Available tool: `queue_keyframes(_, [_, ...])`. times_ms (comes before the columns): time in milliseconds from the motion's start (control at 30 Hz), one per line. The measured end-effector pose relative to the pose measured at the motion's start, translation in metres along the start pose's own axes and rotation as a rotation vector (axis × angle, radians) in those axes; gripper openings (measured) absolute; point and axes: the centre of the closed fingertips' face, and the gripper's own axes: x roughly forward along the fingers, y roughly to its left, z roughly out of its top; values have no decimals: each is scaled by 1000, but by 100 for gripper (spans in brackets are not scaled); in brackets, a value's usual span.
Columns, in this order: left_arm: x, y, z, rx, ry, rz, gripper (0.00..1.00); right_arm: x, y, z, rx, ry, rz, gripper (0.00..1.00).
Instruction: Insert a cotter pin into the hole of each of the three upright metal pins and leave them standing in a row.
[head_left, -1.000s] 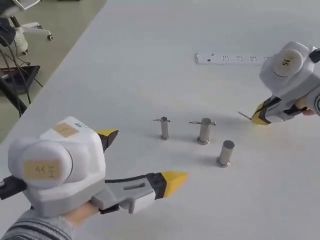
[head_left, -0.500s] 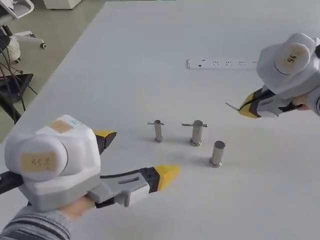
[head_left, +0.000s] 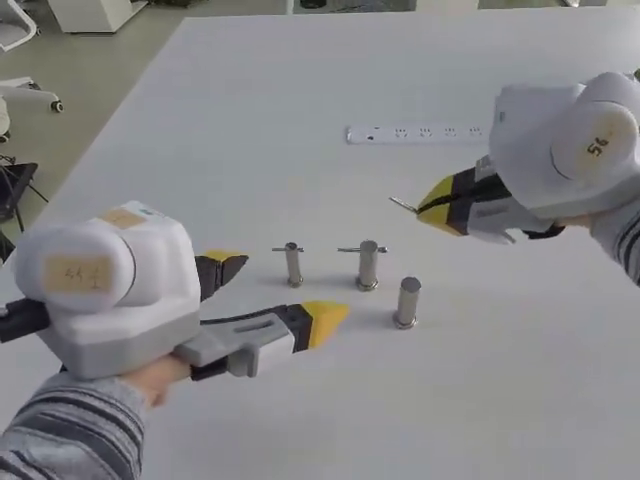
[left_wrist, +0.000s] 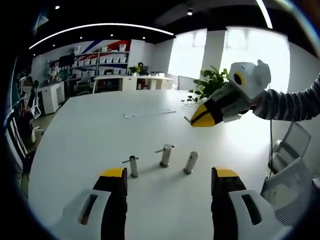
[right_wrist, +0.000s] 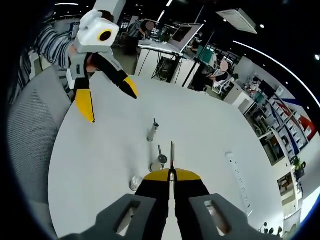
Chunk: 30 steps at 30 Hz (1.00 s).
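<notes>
While the right tongs (head_left: 428, 212) pinch its shank between nearly closed yellow tips, the loose cotter pin (head_left: 403, 205) juts straight out along their line. Its long axis is close to level and its free end is aimed leftward, in the air above the counter (head_left: 250, 120) and just beyond the row. In the right gripper view it runs dead ahead toward the middle pin (head_left: 368, 265).

All three metal pins are short, smooth, dull-silver cylinders standing upright on the matte white top. The left-hand pin (head_left: 293, 265) and the middle one each carry a thin wire cotter crosswise near the top. The right-hand pin (head_left: 407, 302) is a plain cylinder, set nearer the person than the other two. A white power strip (head_left: 415, 133) lies flat farther back.

The left tongs (head_left: 285, 292) are spread wide and hold nothing, low over the counter, tips toward the left-hand pin.

Against a second ago, the right tongs have come leftward, from well off to the right of the row to above it. The pins stand as they did, and the left tongs remain wide.
</notes>
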Motion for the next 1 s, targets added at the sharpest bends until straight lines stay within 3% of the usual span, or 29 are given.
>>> queue_keyframes(100, [4, -9, 2, 15, 3, -32, 60, 0, 12, 3, -18, -10, 4, 0])
queue_keyframes(400, [13, -34, 8, -79, -7, -143, 36, 4, 37, 4, -118, -23, 30, 0])
queue_keyframes(600, [15, -44, 13, -173, -27, -192, 22, 1, 52, 10, -159, -32, 53, 0])
queue_keyframes(833, [17, -52, 16, -267, -46, -239, 16, -3, 63, 17, -200, -44, 67, 0])
queue_keyframes(1000, [16, -56, 18, -286, -50, -258, 8, -4, 69, 21, -205, -50, 78, 0])
